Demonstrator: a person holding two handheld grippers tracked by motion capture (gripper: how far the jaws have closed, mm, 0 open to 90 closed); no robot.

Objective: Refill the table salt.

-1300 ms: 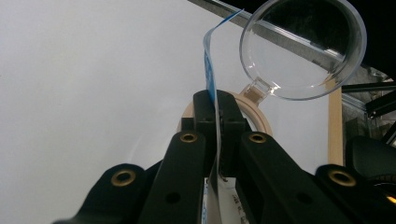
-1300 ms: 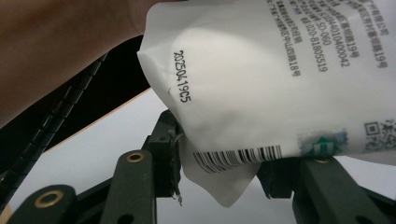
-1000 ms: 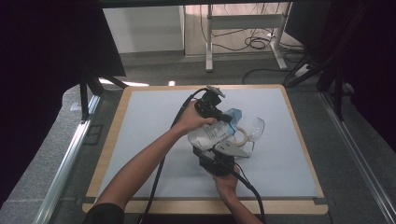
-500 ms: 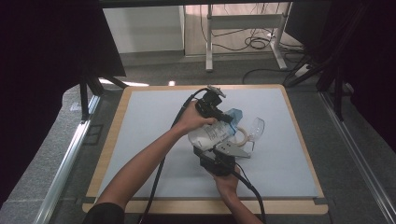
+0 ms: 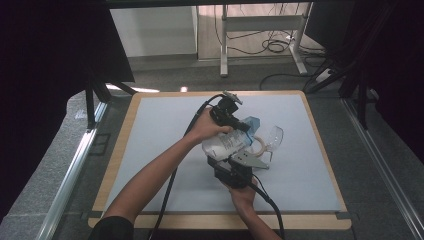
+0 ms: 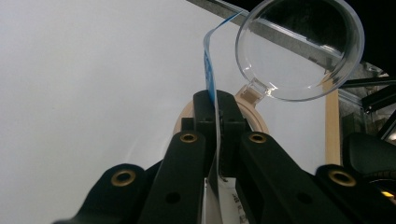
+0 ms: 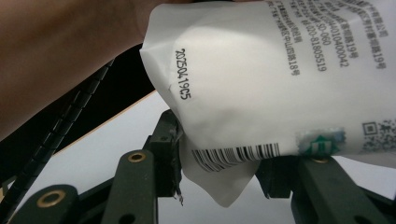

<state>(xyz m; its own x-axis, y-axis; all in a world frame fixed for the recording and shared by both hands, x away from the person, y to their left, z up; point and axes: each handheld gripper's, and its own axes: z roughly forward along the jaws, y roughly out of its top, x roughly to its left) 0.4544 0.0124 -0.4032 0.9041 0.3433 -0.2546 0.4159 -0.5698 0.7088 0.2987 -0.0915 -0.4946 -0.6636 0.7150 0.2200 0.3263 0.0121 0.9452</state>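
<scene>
Left gripper (image 5: pixel 239 124), forearm stretched across the desk (image 5: pixel 150 130), has jaws pinching the pouch (image 5: pixel 226 144) top above a clear cup (image 5: pixel 272 137), while the right gripper (image 5: pixel 235 167) reaches from below, jaws spread around its bottom corner.

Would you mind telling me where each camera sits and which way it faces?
High view: above the person's side, looking forward and down at the table; both forearms, left gripper and right gripper show.
Left gripper view: along its jaws, shut on the pouch, toward a clear cup.
Right gripper view: along its jaws, under the pouch.
All share the pouch.
</scene>
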